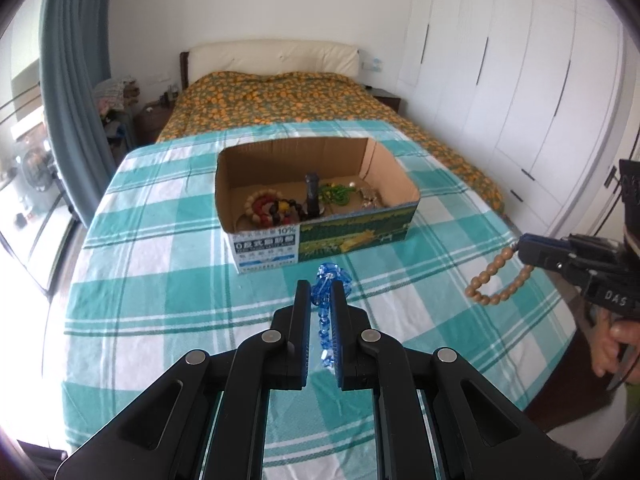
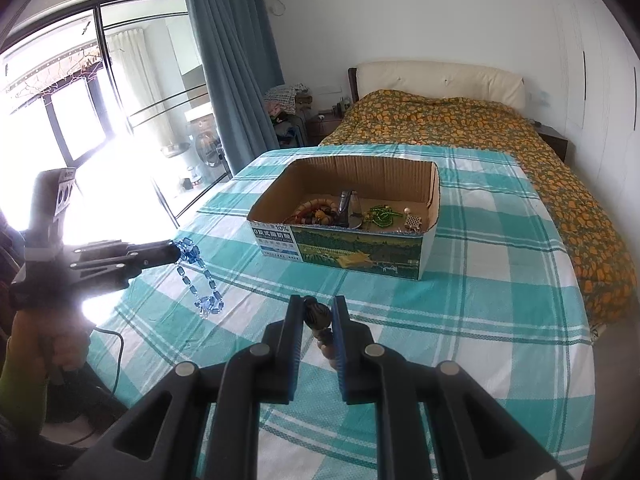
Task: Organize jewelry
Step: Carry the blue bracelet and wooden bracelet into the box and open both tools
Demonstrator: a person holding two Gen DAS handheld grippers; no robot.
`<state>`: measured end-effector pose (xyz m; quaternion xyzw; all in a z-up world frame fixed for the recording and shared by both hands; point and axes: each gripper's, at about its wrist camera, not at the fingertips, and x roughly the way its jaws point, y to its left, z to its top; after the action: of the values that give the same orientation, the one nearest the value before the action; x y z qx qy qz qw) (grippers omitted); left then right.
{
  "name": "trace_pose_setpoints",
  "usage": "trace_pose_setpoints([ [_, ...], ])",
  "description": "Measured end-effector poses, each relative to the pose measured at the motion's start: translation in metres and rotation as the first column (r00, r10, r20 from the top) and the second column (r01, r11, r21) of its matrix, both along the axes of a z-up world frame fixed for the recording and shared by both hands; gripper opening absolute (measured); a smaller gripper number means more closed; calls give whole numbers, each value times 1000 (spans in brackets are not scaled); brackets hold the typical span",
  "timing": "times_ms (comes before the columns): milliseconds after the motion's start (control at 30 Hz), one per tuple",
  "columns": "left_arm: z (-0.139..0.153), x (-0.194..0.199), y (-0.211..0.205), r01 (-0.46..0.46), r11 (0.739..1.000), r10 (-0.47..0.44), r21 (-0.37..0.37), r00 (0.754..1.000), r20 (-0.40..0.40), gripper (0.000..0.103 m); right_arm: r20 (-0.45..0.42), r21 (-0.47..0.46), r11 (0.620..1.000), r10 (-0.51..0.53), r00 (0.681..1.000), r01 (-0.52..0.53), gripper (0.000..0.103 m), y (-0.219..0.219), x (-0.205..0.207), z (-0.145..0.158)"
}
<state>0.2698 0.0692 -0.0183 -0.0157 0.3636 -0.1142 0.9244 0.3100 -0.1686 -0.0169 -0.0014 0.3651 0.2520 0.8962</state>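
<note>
My left gripper (image 1: 321, 288) is shut on a blue crystal bead bracelet (image 1: 328, 280), which hangs above the checked cloth; it also shows in the right wrist view (image 2: 200, 276) dangling from the left gripper (image 2: 176, 254). My right gripper (image 2: 318, 308) is shut on a brown wooden bead bracelet (image 2: 318, 316); the bracelet (image 1: 496, 280) hangs from the right gripper (image 1: 520, 248) at the right in the left wrist view. An open cardboard box (image 1: 320, 236) ahead holds several bead bracelets (image 1: 268, 208) and a green necklace (image 1: 336, 194). Both grippers are short of the box.
The box (image 2: 340, 248) sits on a teal and white checked cloth (image 1: 160, 280) over the bed. An orange patterned quilt (image 1: 280, 96) lies beyond. White wardrobes (image 1: 520, 80) stand on the right, a window and blue curtain (image 2: 228, 60) on the left.
</note>
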Motion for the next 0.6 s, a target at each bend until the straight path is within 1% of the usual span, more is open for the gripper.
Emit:
trace_pose_setpoints([
  [133, 32, 27, 4, 9, 999, -8, -33, 999, 43, 7, 35, 24, 1000, 15, 999, -16, 15, 4, 27, 25],
  [233, 48, 55, 4, -8, 1000, 9, -19, 997, 78, 7, 68, 28, 999, 29, 997, -31, 15, 14, 52, 43],
  [367, 48, 104, 2, -18, 1000, 20, -23, 997, 74, 7, 95, 21, 999, 30, 995, -32, 15, 29, 100, 54],
  [433, 40, 128, 1, -26, 1000, 27, -16, 998, 59, 7, 78, 22, 999, 23, 997, -25, 15, 34, 127, 48],
  [500, 25, 152, -1, -32, 999, 32, -13, 999, 34, 8, 39, 18, 1000, 24, 999, -24, 15, 39, 153, 33],
  [600, -3, 179, -2, -42, 999, 41, -12, 999, -16, 9, -49, 22, 999, 26, 998, -25, 15, 45, 190, -1],
])
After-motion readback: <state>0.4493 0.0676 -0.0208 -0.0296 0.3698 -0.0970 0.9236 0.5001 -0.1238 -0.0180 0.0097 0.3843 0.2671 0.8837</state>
